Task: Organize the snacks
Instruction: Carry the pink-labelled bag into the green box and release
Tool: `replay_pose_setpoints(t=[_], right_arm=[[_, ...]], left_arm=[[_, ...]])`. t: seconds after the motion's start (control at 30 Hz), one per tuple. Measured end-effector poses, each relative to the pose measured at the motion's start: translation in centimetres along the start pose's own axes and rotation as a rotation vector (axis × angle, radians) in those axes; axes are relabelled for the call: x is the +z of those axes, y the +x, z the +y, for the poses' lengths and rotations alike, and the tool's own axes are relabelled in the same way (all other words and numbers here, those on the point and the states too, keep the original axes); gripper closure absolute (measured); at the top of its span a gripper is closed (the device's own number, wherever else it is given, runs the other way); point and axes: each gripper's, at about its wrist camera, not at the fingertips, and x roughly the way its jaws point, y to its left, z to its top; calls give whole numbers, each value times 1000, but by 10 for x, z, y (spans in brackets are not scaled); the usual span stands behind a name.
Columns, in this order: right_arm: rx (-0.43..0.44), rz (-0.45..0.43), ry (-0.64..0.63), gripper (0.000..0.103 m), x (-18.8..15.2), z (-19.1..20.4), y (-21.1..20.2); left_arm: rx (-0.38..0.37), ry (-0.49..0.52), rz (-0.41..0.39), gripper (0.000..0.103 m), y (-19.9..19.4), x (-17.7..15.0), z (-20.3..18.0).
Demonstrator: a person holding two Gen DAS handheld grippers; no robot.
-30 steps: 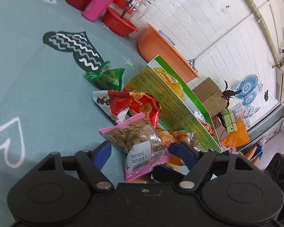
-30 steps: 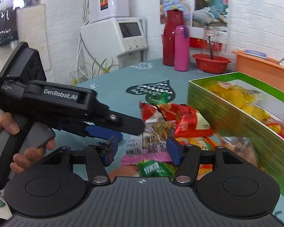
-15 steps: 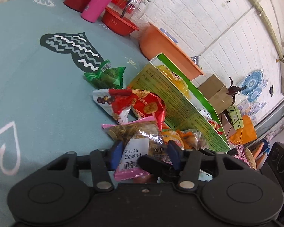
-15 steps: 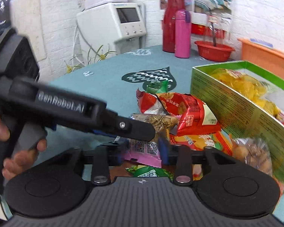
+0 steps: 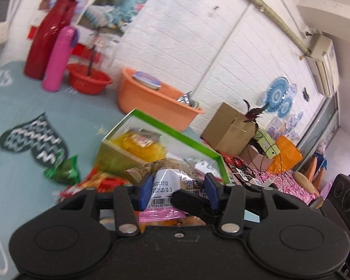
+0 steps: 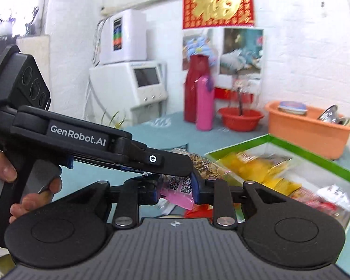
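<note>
Both grippers are shut on the same clear-and-pink seed packet point(image 5: 168, 184), lifted above the table. My left gripper point(image 5: 177, 191) holds it by its white date label. My right gripper point(image 6: 175, 190) pinches its pink sealed end point(image 6: 178, 192); the left gripper's black body point(image 6: 81, 140) crosses just in front. The open green snack box point(image 5: 175, 137) lies right behind the packet, with yellow packets inside; it also shows in the right wrist view point(image 6: 303, 156). A green packet point(image 5: 64, 171) and red packets point(image 5: 98, 183) lie on the teal tablecloth point(image 5: 18, 140).
At the table's far edge stand a red flask point(image 5: 46, 39), a pink bottle point(image 5: 58, 58), a red bowl point(image 5: 89, 81) and an orange tub point(image 5: 156, 102). A cardboard box point(image 5: 228, 128) stands beyond the table. A white appliance point(image 6: 133, 86) is at the back left.
Both grippers closed on the seed packet and raised it off the pile toward the green box. Both views have tilted upward.
</note>
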Motion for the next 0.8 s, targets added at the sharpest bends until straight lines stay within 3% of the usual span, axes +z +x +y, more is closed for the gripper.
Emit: replay_pose_setpoints(t=[0.2, 0.47, 0.8], right_arm=[[-97, -55, 50, 57, 7, -40, -8], [-205, -56, 139, 57, -2, -99, -6], [-248, -22, 170, 57, -15, -144, 13]], left_arm=[[-57, 83, 31, 35, 51, 21, -25], [-123, 107, 115, 35, 131, 32, -34], [-135, 107, 172, 34, 189, 34, -24]])
